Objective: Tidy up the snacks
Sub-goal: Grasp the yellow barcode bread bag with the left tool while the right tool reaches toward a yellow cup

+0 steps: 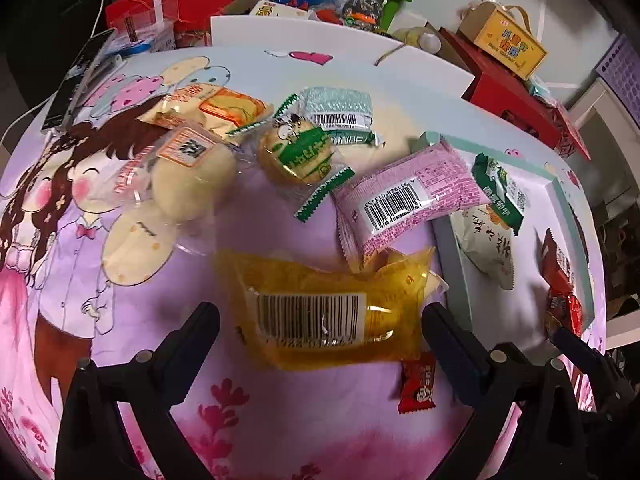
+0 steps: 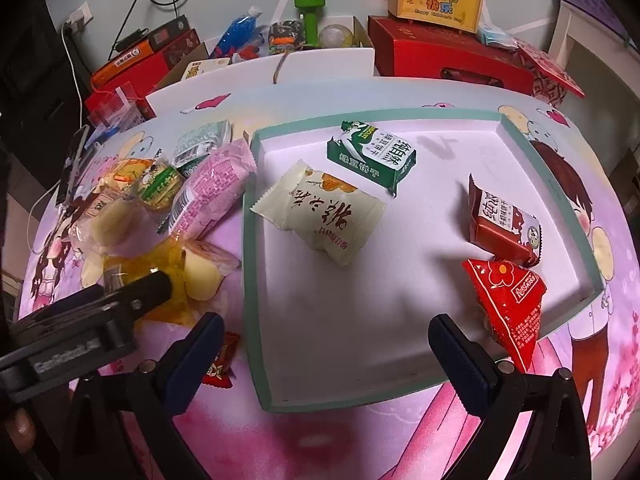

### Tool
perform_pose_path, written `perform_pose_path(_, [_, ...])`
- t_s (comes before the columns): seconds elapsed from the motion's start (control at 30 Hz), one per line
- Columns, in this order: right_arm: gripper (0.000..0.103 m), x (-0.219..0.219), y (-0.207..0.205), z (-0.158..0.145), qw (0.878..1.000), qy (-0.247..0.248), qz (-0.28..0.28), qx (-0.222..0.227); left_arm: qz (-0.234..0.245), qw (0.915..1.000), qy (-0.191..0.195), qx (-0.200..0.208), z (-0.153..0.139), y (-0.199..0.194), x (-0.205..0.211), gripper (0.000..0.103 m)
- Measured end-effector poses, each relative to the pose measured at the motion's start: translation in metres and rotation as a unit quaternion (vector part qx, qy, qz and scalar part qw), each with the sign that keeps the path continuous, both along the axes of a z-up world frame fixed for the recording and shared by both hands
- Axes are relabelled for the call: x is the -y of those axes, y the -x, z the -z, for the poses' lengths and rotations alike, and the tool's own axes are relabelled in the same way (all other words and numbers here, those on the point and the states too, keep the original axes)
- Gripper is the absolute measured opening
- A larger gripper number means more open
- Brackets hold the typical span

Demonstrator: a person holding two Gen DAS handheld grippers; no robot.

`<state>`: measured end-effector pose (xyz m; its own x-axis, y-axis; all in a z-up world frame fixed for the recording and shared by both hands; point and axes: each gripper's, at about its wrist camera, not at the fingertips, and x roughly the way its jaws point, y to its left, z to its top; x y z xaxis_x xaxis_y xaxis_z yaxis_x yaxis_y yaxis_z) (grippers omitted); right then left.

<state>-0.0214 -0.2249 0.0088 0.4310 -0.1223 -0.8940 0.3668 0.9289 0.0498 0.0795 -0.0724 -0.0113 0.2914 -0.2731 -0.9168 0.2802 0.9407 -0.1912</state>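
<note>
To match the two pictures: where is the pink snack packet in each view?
Left wrist view: the pink packet lies at centre right, its end resting on the tray's left rim.
Right wrist view: pink packet at centre left, beside the tray.
Shared landmark: the yellow packet.

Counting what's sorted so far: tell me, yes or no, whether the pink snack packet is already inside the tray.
No, the pink packet lies on the tablecloth just outside the tray's left wall.
</note>
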Motion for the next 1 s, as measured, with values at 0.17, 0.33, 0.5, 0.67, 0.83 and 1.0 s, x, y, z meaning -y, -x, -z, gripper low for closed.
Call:
perform_pose_path(0.17, [0.103,0.001,0.0,0.002,1.0,0.0,0.003,-0.002,0.0,1.0,-0.007,0.005,0.001,0.0,0.004,0.099])
perform_pose_path(0.33, [0.103,0.003,-0.001,0.003,1.0,0.0,0.006,-0.004,-0.004,0.9999,0.009,0.006,-0.003,0.0,0.0,0.088])
perform_pose_path(0.5, [0.103,0.003,-0.001,0.003,1.0,0.002,0.005,-0.004,0.0,0.9999,0.011,0.008,-0.006,0.001,-0.002,0.08])
perform_pose_path(0.67, [0.103,0.002,-0.001,0.001,1.0,0.002,0.002,0.002,0.0,0.9998,0.016,0.007,-0.007,0.004,-0.004,0.079])
perform_pose_path(0.83, [0.103,-0.001,-0.001,-0.003,1.0,0.001,-0.008,0.017,-0.007,0.9998,0.02,0.006,-0.009,0.005,-0.011,0.079])
perform_pose_path(1.0, [0.103,-0.009,-0.002,-0.007,0.999,-0.002,-0.033,0.037,-0.021,0.9995,0.022,0.006,-0.012,0.005,-0.022,0.079])
